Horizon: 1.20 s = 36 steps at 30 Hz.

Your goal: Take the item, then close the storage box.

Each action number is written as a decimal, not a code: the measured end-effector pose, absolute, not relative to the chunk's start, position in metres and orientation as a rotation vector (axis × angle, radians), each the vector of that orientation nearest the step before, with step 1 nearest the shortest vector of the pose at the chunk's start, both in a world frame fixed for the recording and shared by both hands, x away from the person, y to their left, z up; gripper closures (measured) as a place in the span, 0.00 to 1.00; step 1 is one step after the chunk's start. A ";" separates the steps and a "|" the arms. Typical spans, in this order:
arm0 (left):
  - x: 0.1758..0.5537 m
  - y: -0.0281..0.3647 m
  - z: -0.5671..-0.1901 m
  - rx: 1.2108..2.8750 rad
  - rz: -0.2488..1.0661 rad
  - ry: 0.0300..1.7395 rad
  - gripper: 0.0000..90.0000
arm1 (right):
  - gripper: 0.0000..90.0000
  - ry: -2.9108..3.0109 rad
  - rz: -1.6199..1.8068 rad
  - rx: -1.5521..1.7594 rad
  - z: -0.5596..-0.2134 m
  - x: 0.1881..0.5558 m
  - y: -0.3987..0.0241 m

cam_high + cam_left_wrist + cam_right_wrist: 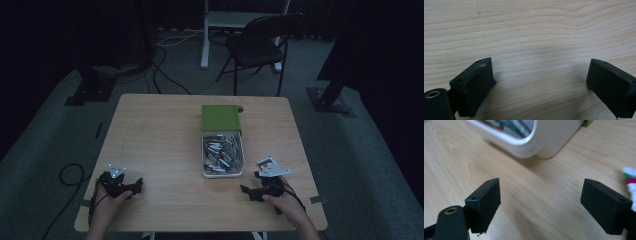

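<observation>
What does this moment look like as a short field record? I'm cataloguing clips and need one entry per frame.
table: pale wood, person seated at the near edge
box: white tray of small packets, green lid set at its far end
left tongs: open, over bare wood, near-left corner
right tongs: open, nothing between, beside the box's near-right corner
loose item: white, red and green packet on the table by the right tongs

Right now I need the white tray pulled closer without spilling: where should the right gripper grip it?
Probably the near short wall of the white tray, beside the rounded corner, coming from above with the right gripper: that upright, lipped wall looks thin enough for the open fingers to straddle.
</observation>
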State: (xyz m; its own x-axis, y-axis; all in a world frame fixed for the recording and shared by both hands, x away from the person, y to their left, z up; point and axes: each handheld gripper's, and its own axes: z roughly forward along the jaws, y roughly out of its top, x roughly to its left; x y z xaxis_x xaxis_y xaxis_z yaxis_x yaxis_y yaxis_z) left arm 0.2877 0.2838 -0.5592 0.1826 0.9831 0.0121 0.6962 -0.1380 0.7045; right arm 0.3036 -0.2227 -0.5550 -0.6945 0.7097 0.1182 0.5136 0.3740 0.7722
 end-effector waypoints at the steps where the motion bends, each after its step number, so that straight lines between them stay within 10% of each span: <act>1: 0.288 0.284 -0.559 1.901 0.662 1.572 0.09 | 0.18 2.411 1.204 1.076 -0.556 0.303 -0.222; 36: 0.283 0.265 -0.557 1.990 0.599 1.417 0.09 | 0.15 2.483 1.116 0.970 -0.559 0.300 -0.219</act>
